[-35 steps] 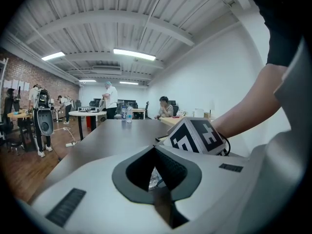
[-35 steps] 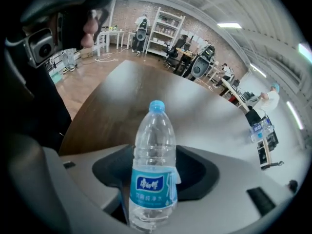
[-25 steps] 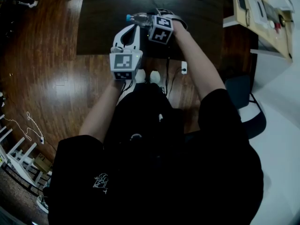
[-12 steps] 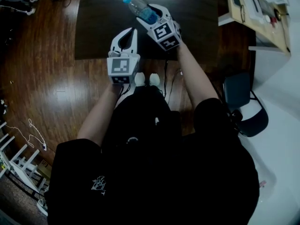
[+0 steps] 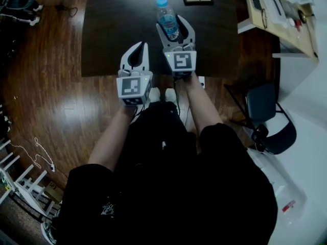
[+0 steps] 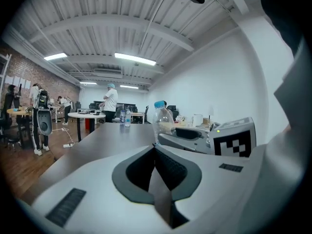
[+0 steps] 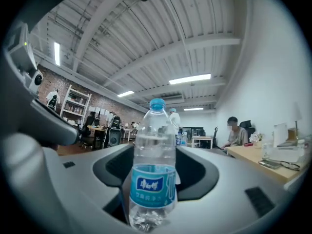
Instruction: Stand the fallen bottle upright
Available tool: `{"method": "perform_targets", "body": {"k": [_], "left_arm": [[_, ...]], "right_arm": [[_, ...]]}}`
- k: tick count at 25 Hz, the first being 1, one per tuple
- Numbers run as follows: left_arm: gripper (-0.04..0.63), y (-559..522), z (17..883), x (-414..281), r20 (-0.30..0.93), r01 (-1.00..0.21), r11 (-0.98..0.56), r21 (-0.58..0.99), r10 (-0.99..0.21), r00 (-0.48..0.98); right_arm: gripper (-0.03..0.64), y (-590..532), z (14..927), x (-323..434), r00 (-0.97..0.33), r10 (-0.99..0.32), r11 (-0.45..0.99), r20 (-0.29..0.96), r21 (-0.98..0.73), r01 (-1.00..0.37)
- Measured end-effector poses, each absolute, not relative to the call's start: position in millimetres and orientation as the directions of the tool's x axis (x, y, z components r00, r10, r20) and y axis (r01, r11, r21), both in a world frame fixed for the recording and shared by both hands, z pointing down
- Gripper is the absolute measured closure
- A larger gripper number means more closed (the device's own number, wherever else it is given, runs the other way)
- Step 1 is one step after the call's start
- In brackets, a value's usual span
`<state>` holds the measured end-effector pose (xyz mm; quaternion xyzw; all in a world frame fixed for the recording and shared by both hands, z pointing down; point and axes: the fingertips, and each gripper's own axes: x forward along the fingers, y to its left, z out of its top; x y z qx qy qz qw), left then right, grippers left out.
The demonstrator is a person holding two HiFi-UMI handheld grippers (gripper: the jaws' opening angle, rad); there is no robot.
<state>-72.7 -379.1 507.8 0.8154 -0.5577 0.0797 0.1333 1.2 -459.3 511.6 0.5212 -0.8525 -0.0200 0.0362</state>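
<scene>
- The floor (image 5: 46, 86) is glossy reddish-brown wood planking that catches the light.
- The surface (image 5: 112, 29) is a broad, flat, matte dark rectangle with straight edges.
- The right gripper (image 5: 174, 28) is smooth white plastic with dark ribbed pads inside its curved fingers (image 7: 73, 179). These are clamped on the lower body of the bottle, at the label. Half a second ago this gripper was angled to the left; now it points straight ahead.
- The left gripper (image 5: 142, 45) is the same white shell. It hangs over the near edge of the surface with its fingers (image 6: 97, 189) closed tip to tip on nothing, much where it was before.
- The bottle (image 7: 152, 174) is clear ribbed plastic with a blue label and a round blue cap. It stands upright over the surface. A second ago it lay sideways with the cap to the left, and half a second ago it was tilted.
</scene>
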Motion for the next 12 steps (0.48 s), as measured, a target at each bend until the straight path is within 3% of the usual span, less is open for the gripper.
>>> {"method": "perform_targets", "body": {"k": [12], "left_arm": [[0.596,-387,512,-56,0.184,-0.926,-0.344,0.154,-0.911,0.369]], "right_arm": [[0.321,-451,540,33,-0.366,-0.927,0.369,-0.078,-0.017,-0.929]]}}
